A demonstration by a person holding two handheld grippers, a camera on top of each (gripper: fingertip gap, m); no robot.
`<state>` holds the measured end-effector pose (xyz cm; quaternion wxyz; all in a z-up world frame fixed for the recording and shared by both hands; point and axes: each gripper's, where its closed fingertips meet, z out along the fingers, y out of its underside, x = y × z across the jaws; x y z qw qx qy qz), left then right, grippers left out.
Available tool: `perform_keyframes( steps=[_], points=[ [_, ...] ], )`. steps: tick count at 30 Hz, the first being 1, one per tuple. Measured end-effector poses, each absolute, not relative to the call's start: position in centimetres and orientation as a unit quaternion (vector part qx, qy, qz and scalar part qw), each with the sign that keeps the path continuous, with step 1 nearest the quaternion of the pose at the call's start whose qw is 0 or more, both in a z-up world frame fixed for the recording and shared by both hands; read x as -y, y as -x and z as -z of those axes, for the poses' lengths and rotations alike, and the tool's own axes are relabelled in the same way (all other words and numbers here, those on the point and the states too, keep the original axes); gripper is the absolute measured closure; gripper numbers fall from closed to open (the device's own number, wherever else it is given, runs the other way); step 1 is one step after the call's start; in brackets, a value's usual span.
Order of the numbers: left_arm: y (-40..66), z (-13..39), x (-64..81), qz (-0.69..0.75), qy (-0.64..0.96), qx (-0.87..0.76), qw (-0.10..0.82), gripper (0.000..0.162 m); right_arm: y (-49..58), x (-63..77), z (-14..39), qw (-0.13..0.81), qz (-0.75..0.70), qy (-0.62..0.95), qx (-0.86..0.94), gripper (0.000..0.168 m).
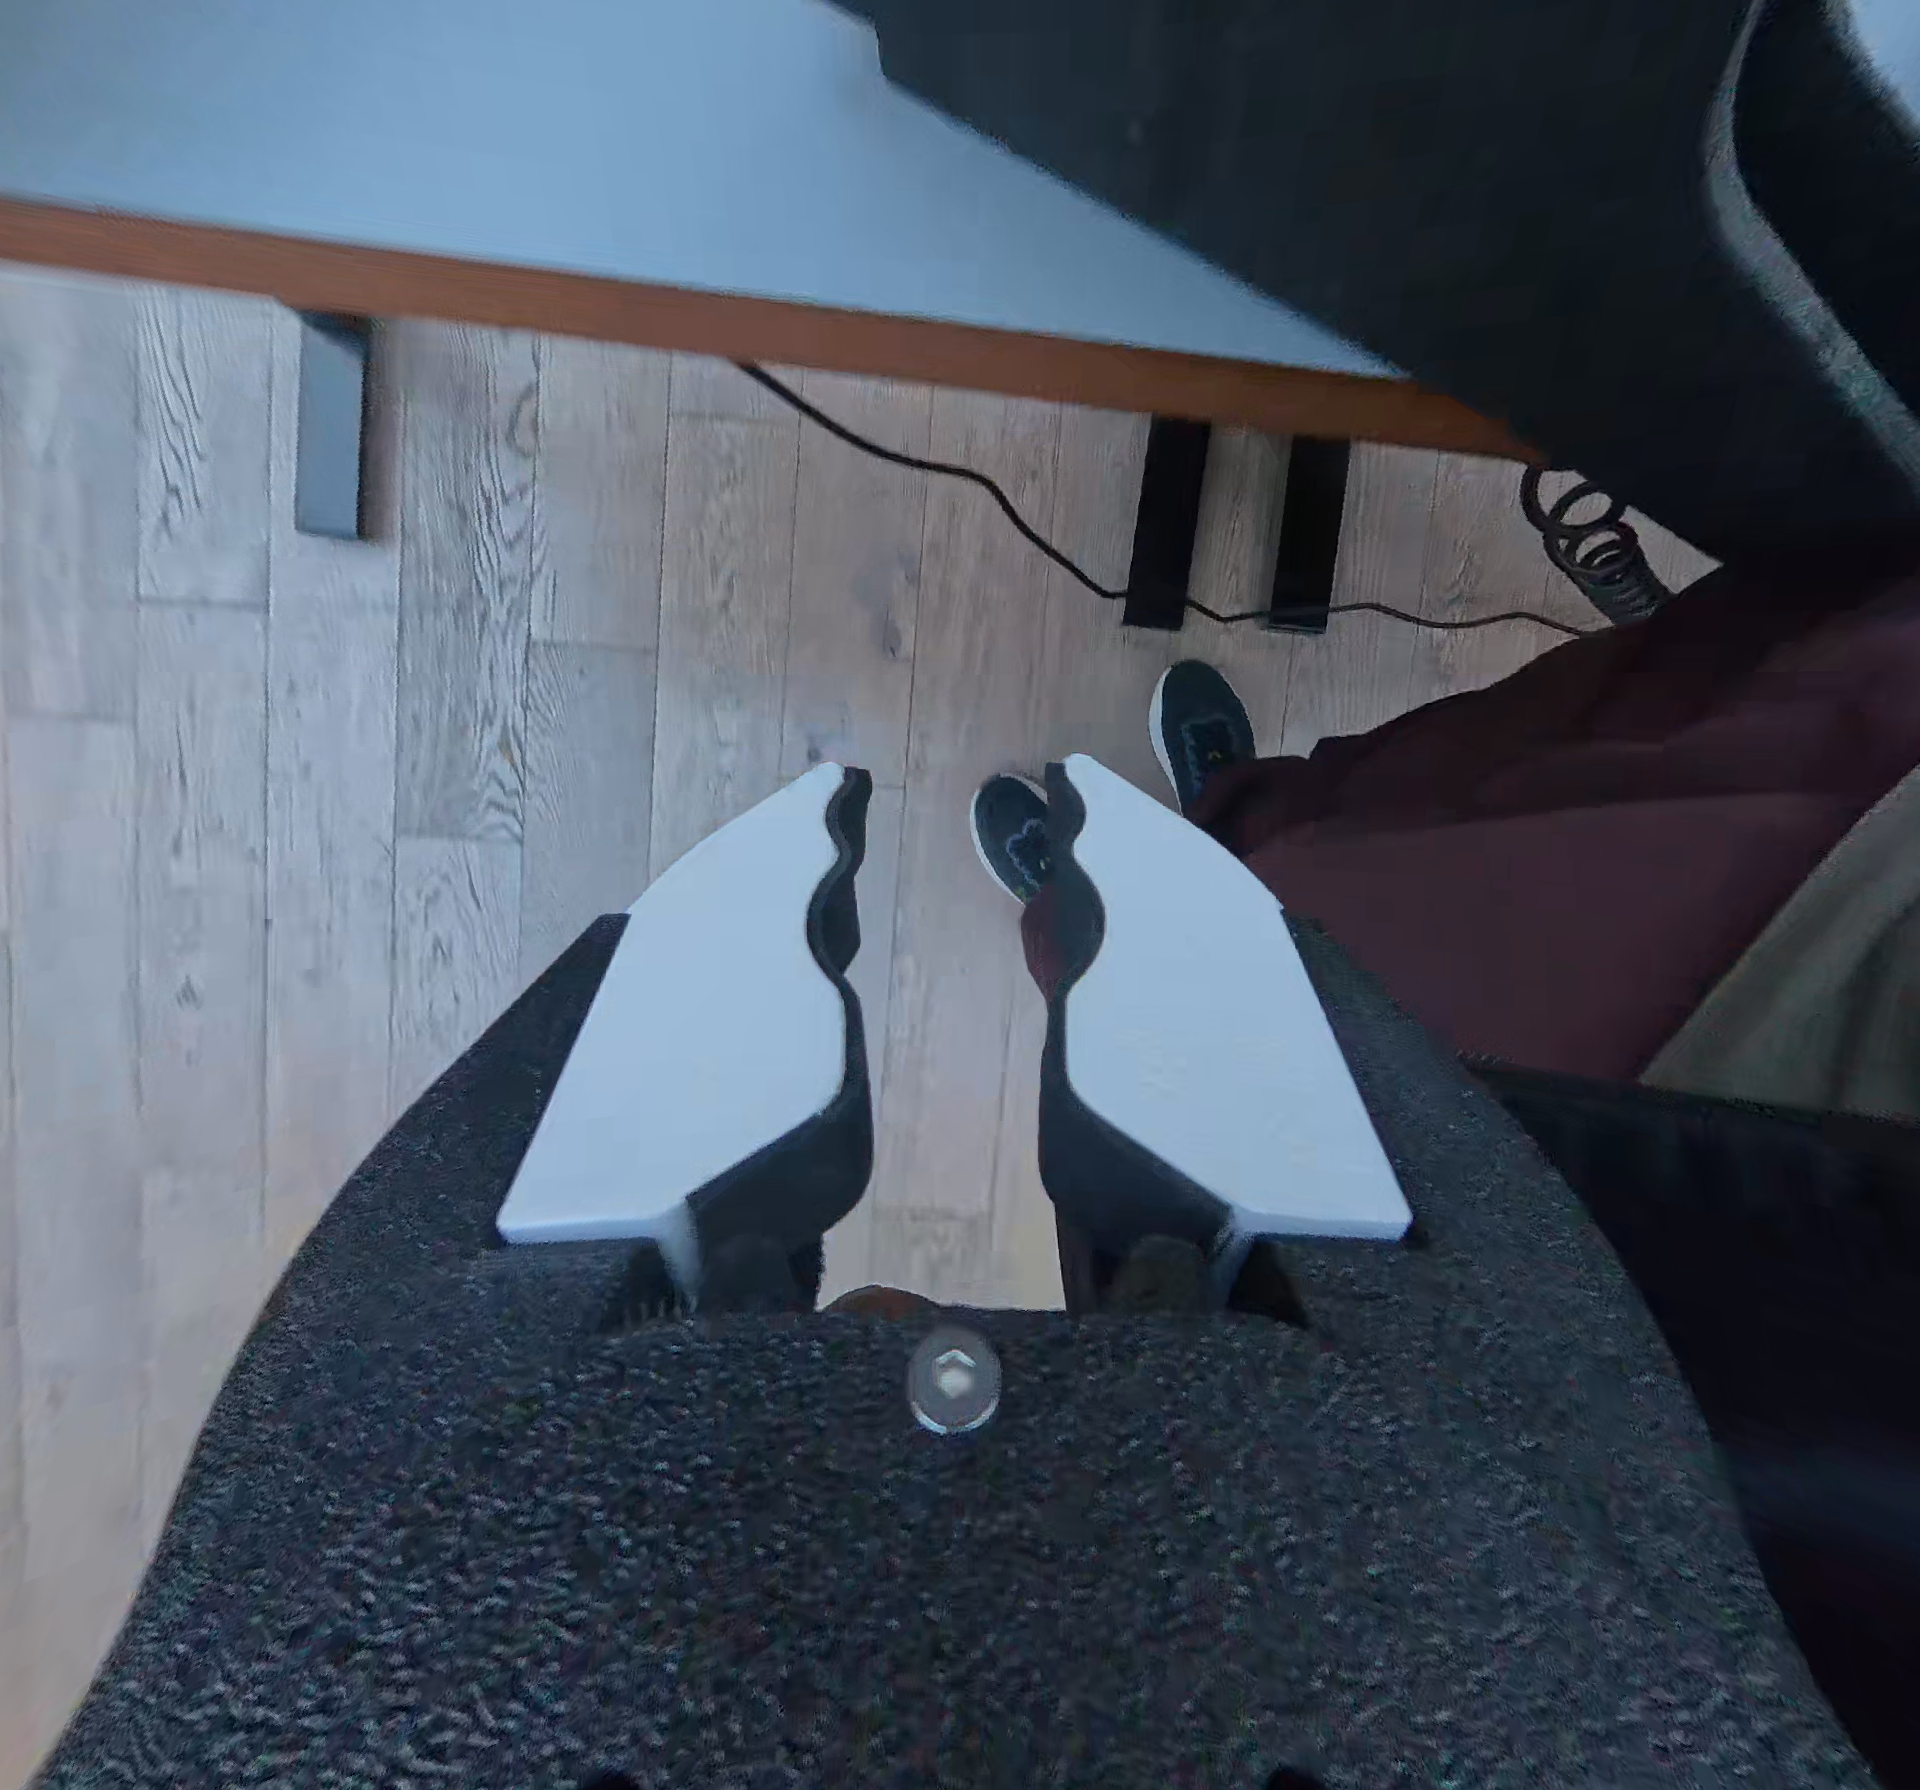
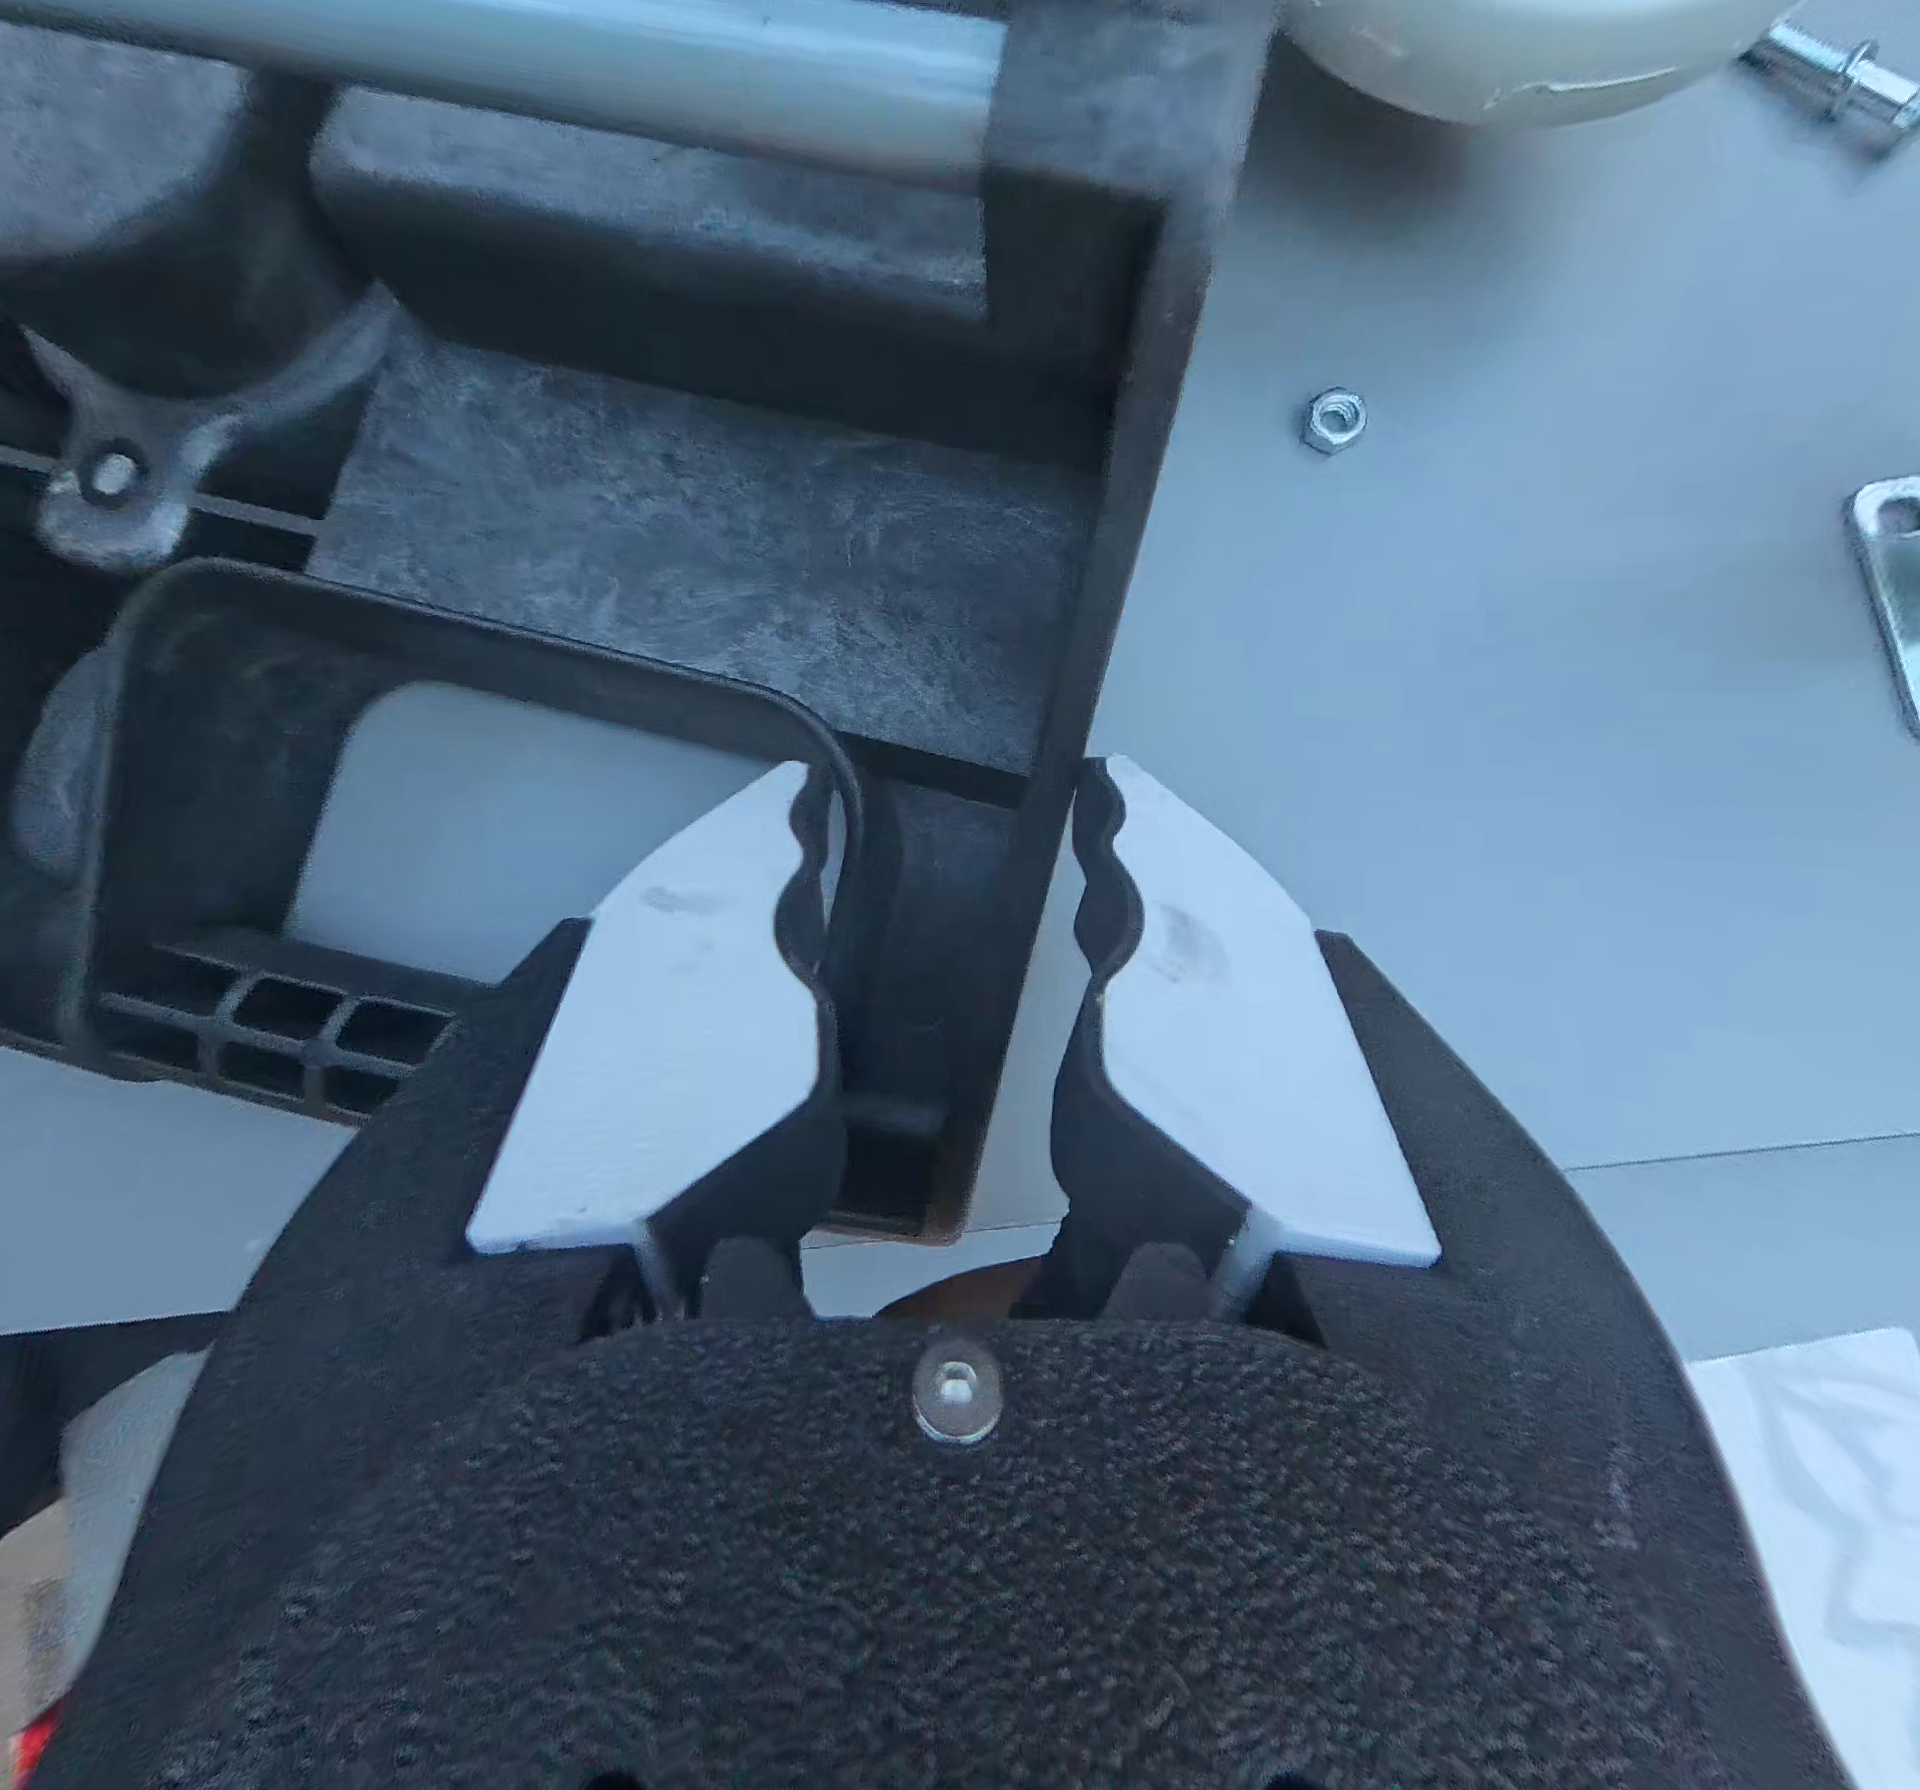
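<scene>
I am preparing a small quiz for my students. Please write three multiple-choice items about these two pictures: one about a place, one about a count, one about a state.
1. Over what does the left gripper hang?
A. a sink
B. the wooden floor
C. a shelf of books

2. How many loose hex nuts lie by themselves on the grey table in the right wrist view?
A. one
B. three
C. five

3. How does the right gripper stand?
A. shut on a screwdriver
B. shut and empty
C. open, astride an edge of the black frame

Key:
1 B: floor planks show between its fingers, below the table edge.
2 A: only one small nut lies alone there.
3 C: its fingers are apart, with the frame's edge between them.
</scene>
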<state>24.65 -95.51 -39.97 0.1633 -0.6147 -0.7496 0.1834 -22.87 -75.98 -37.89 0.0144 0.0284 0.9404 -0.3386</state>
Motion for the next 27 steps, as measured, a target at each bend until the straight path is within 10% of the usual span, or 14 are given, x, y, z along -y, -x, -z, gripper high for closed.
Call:
perform_keyframes(
  steps=[1,17,27],
  points=[
    [-25.3,40.4,94.7,-0.174,0.606,0.760,0.156,0.128,22.8,76.0,38.0,0.005,0.341,-0.020,-0.940,0.118],
    [-27.4,42.4,92.5,-0.064,0.582,0.810,0.031,0.128,21.9,72.9,37.0,0.038,0.375,0.122,-0.918,0.124],
    [-29.1,42.4,90.4,-0.027,0.580,0.814,-0.007,0.129,37.0,77.9,26.3,-0.120,0.464,0.159,-0.863,0.126]
  ],
)
